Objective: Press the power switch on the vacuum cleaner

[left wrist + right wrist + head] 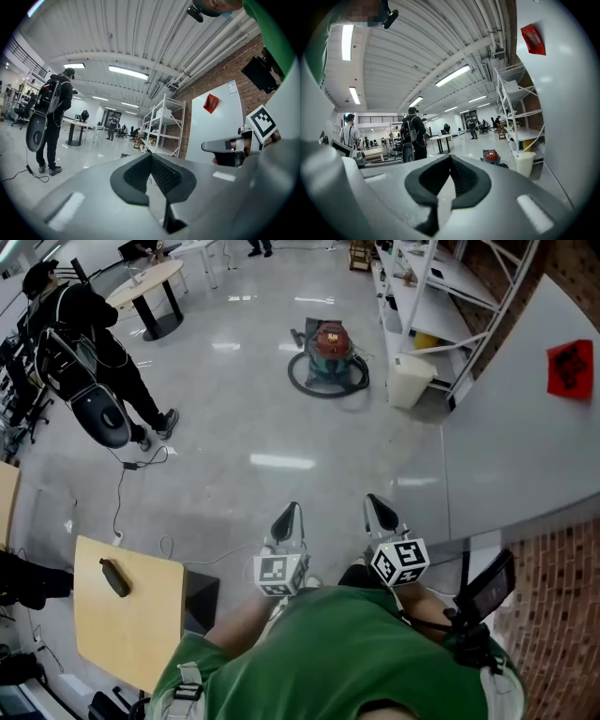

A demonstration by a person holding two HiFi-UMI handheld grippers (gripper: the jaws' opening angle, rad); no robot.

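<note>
The vacuum cleaner (pixel 328 351), with a red top, a teal body and a black hose coiled round it, stands on the glossy floor far ahead of me. It shows small in the right gripper view (pixel 491 157), just right of the jaws. My left gripper (pixel 289 517) and right gripper (pixel 380 512) are held side by side close to my body, both pointing toward the vacuum and well short of it. Each has its jaws together with nothing between them (pixel 151 157) (pixel 450 158). The switch itself is too small to make out.
A person with a backpack (pixel 84 343) stands at the left near a round table (pixel 150 287). A white shelf rack (pixel 422 277) and a white bin (pixel 410 381) stand right of the vacuum. A white wall panel (pixel 525 427) runs along the right. A wooden table (pixel 127 624) is near left.
</note>
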